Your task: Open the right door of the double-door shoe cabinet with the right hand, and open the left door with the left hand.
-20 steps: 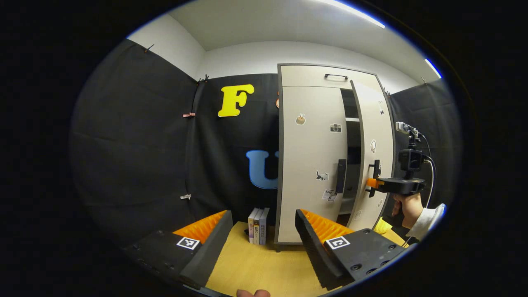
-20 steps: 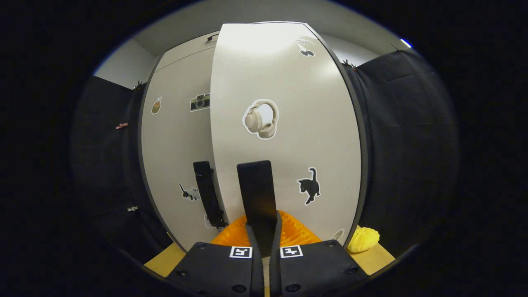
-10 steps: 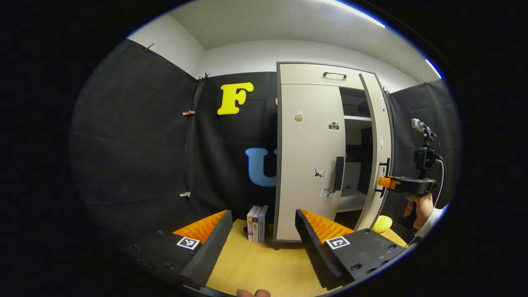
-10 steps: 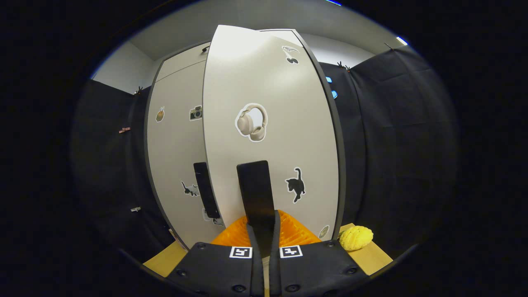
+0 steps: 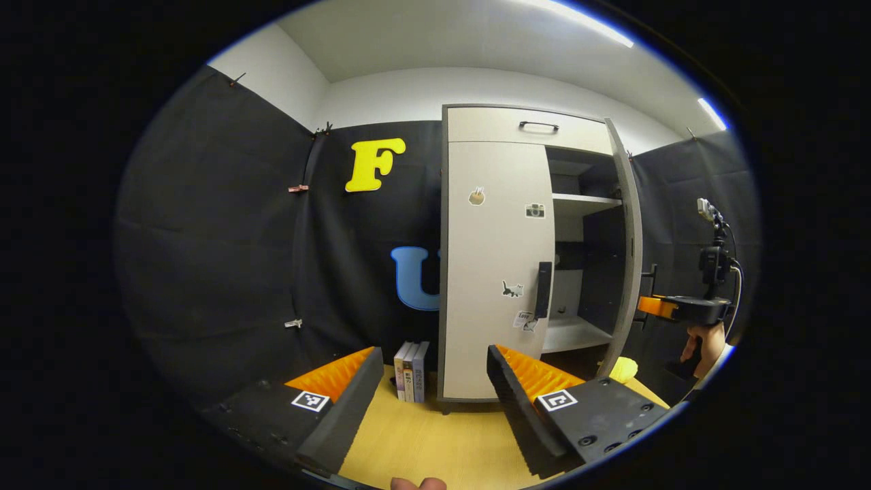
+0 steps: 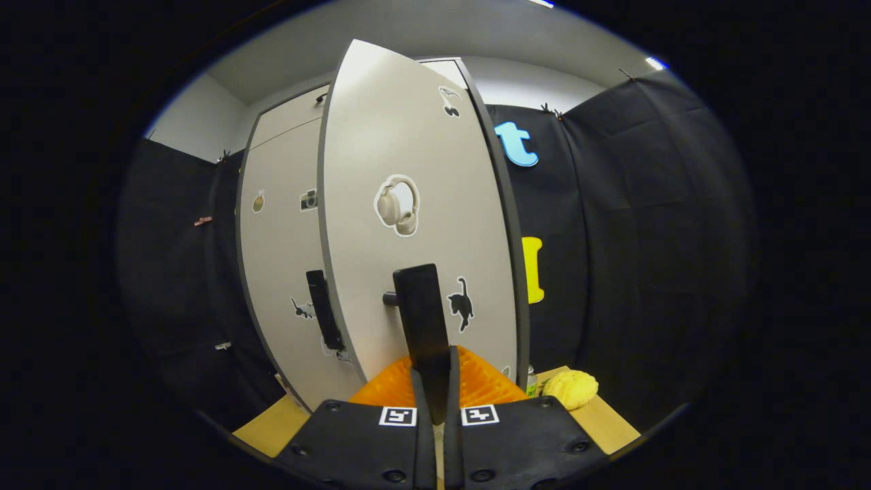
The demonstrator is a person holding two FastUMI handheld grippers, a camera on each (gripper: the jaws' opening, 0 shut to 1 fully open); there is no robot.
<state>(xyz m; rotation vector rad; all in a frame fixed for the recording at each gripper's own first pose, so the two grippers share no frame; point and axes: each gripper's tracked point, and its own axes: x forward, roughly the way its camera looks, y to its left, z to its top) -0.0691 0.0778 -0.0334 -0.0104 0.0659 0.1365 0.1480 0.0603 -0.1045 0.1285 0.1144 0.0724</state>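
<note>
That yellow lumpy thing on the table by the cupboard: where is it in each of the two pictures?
Left gripper view: the yellow lumpy thing sits low right, just past the foot of the open right door.
Right gripper view: it lies at lower right on the table's edge, right of the same door.
Shared landmark: the left door's black handle.

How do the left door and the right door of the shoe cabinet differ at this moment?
The left door is closed and flush with the cabinet; the right door is swung wide open, showing shelves. The left door's handle is free, with the left gripper open and apart from it; the right door's handle is clamped by the right gripper. Both are pale, with stickers and dark upright handles.
</note>
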